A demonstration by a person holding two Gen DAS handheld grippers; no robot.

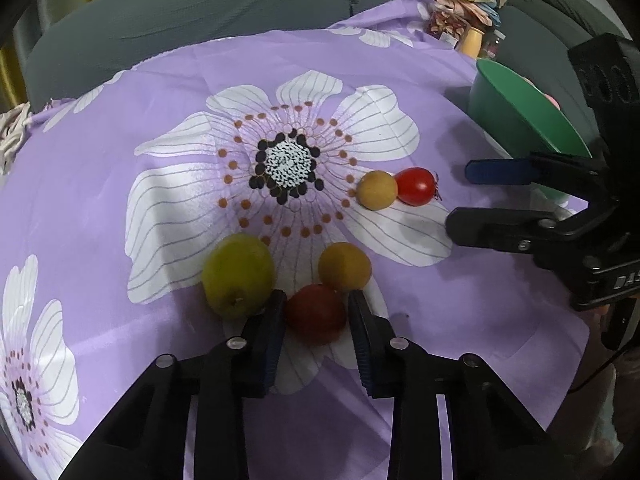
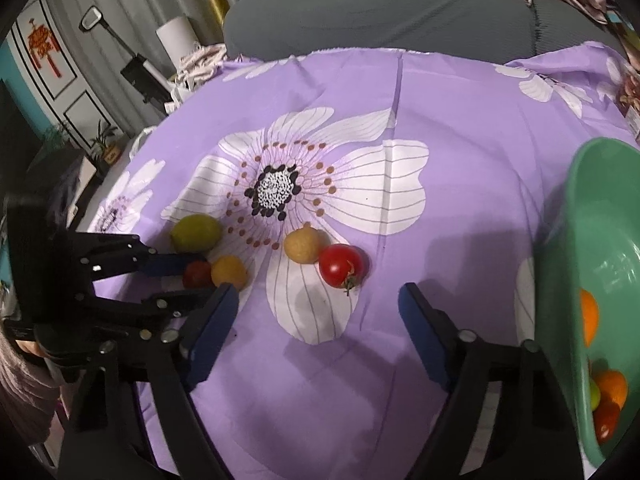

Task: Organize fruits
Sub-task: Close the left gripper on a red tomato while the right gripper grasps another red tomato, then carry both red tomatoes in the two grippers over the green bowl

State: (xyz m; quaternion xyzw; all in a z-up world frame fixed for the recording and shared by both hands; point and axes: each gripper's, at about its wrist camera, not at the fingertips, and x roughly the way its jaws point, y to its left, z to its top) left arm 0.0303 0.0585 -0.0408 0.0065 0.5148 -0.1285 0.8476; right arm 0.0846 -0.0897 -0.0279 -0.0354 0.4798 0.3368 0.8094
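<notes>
On the purple flowered cloth (image 1: 460, 300) lie several fruits. My left gripper (image 1: 317, 300) stands around a dark red tomato (image 1: 316, 314), fingers close on both sides; whether they press it I cannot tell. A green-yellow lemon (image 1: 238, 274) lies to its left and a small orange fruit (image 1: 344, 266) just beyond. A tan round fruit (image 1: 377, 190) and a bright red tomato (image 1: 416, 185) lie farther right. My right gripper (image 2: 318, 304) is open and empty, just short of the red tomato (image 2: 342, 266) and tan fruit (image 2: 302, 245).
A green bowl (image 2: 580, 240) at the right holds several orange, green and red fruits (image 2: 610, 386). A grey sofa (image 1: 200, 4) stands behind the table. Bottles and cloths (image 1: 472, 36) crowd the far right corner.
</notes>
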